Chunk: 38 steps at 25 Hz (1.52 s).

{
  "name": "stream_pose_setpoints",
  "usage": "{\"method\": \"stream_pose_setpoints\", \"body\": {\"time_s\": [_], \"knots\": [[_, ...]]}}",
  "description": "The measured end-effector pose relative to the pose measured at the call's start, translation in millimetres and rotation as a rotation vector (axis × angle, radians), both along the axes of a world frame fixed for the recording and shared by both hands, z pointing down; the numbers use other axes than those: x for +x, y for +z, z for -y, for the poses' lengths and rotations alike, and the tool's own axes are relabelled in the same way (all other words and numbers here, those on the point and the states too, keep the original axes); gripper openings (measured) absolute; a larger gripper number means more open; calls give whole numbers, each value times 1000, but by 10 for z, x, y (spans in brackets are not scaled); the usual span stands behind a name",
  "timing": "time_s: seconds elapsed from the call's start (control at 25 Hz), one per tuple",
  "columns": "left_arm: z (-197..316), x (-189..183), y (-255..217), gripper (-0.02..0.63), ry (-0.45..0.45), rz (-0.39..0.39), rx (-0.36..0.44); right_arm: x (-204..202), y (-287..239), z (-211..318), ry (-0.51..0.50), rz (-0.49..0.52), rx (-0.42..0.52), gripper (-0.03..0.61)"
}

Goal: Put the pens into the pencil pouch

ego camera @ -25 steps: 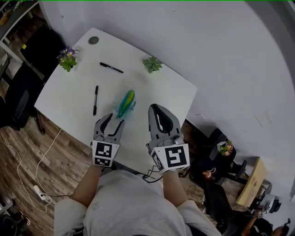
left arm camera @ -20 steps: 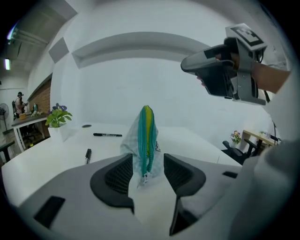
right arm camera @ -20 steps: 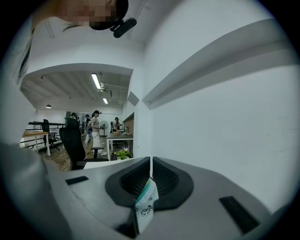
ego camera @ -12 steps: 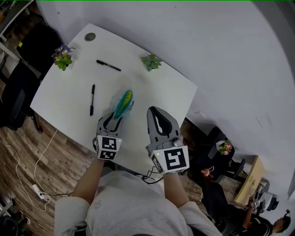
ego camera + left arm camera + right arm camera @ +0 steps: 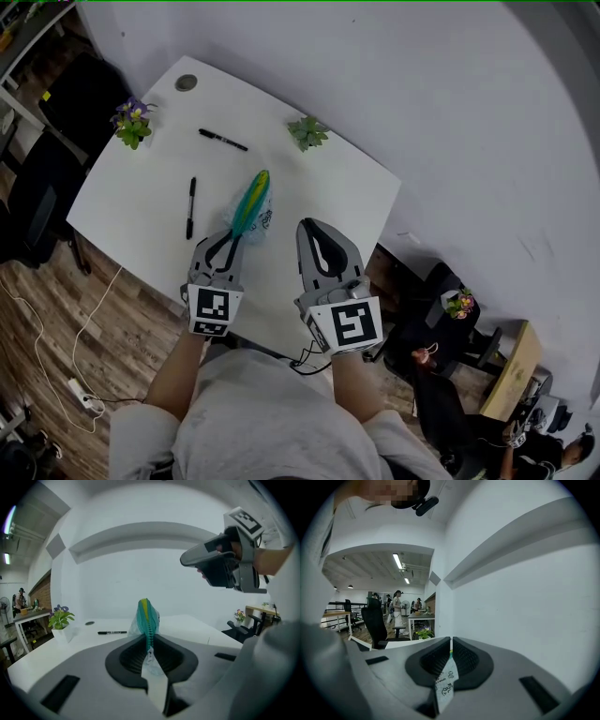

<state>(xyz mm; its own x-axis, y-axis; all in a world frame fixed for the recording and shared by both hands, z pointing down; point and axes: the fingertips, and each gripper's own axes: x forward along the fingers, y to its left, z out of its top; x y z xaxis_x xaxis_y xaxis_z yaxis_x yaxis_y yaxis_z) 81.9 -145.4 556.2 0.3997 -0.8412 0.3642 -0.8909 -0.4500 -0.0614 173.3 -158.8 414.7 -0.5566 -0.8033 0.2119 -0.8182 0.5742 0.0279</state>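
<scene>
In the head view, a teal and yellow pencil pouch (image 5: 251, 202) is seen near the middle of the white desk (image 5: 319, 183), its near end taken up by the left gripper (image 5: 232, 241). The right gripper (image 5: 313, 229) is held just beside it, toward the desk's right edge, apart from the pouch. One black pen (image 5: 190, 207) lies between the pouch and the left edge. A second black pen (image 5: 223, 140) lies toward the far edge.

In the left gripper view, the jaws have just been closing and are pressed on the zipper end of the pencil pouch (image 5: 145, 616), which is stood on its edge with the zipper uppermost. The far pen (image 5: 112, 632) is seen behind it.

In the right gripper view, the right gripper (image 5: 451, 645) has its jaws drawn together on a thin printed slip (image 5: 445, 679). Whether the slip is paper or plastic cannot be told.
</scene>
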Motion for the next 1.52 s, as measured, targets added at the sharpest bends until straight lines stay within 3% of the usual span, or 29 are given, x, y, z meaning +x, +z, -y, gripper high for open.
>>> {"method": "stream_pose_setpoints", "body": {"time_s": [0.32,0.56,0.68,0.88,1.04,1.36,1.52], "knots": [[-38,-20,-582,60,73,-48,69,-26,-122,-47,-8,21,28,35],[-139,-135,-894,60,76,-73,111,-38,-247,-110,-20,68,64,35],[-201,-190,-1082,60,78,-86,155,-104,-418,-195,-91,134,113,35],[-280,-309,-1356,60,53,-43,223,-233,-640,-309,-207,214,188,35],[-317,-458,-1548,60,21,-52,256,-326,-639,-249,-199,295,137,35],[-261,-899,-1716,60,-3,-80,276,-678,-694,-142,-176,307,97,35],[-171,-1150,-1792,60,33,-98,279,-850,-728,-21,-102,305,69,35]]}}
